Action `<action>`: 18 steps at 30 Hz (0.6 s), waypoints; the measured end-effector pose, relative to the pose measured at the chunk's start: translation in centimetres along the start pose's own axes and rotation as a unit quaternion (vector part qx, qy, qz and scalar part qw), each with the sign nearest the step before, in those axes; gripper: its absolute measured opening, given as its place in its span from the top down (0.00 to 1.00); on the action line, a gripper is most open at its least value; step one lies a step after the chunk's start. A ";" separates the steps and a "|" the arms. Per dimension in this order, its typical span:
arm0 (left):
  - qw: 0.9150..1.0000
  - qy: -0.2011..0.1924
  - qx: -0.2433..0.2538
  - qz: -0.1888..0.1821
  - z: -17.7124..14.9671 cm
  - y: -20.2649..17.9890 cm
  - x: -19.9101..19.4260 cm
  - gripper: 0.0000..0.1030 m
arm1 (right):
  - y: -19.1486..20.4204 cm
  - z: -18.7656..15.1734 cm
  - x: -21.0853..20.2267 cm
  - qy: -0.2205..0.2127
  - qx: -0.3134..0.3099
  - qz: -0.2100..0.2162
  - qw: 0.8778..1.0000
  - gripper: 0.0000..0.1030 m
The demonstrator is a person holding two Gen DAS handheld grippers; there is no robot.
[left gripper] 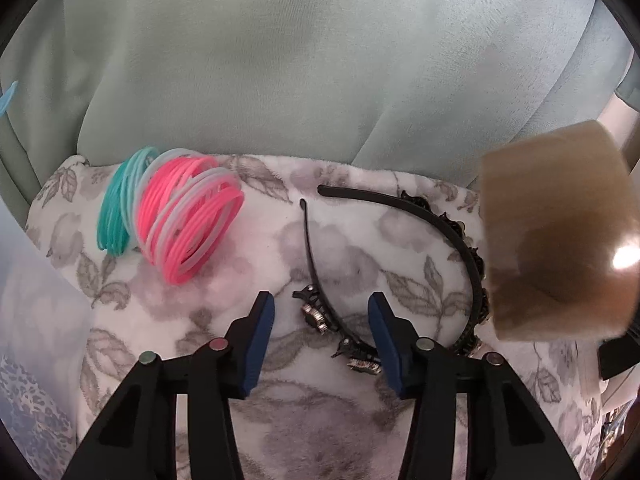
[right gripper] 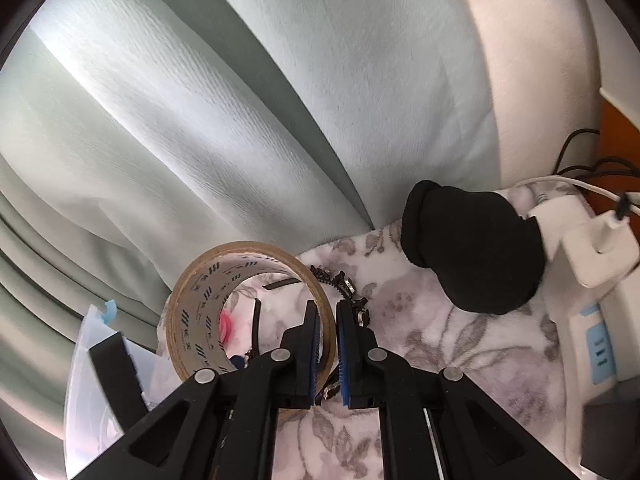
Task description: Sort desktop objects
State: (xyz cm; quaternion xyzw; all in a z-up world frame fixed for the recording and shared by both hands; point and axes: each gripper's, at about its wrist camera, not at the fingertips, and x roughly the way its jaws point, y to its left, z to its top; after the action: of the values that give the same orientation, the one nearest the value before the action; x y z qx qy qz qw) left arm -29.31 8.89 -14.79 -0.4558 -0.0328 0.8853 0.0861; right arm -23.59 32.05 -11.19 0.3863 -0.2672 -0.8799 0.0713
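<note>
My right gripper [right gripper: 329, 312] is shut on the wall of a roll of brown packing tape [right gripper: 200, 300] and holds it above the floral cloth; the roll shows blurred at the right of the left wrist view [left gripper: 556, 232]. My left gripper [left gripper: 322, 308] is open and empty, low over a black headband with jewelled clips [left gripper: 400, 204], which lies between its fingers. A stack of pink, white and teal bangles [left gripper: 176, 212] lies to the far left on the cloth. A black sock-like bundle [right gripper: 472, 248] lies to the right.
A floral fleece cloth [left gripper: 320, 420] covers the surface, with a pale green curtain [left gripper: 280, 60] behind. A white power strip with plugs and cables [right gripper: 592, 264] stands at the right edge. A clear plastic box [right gripper: 92, 380] is at the left.
</note>
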 end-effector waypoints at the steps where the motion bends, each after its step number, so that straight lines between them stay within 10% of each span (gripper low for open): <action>1: 1.000 0.001 0.001 0.000 0.0 -0.1 0.0 0.54 | -0.1 -0.1 -0.3 -0.001 0.000 -0.001 1.000 0.91; 18: 1.000 0.001 -0.001 0.015 -1.2 -0.6 -1.9 0.83 | 0.8 -0.9 -4.9 -0.016 0.007 0.005 1.000 0.91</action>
State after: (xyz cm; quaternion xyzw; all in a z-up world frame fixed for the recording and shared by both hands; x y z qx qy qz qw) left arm -27.20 9.16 -13.85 -0.4569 -0.0271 0.8862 0.0722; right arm -19.61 32.62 -8.18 0.3716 -0.2763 -0.8836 0.0690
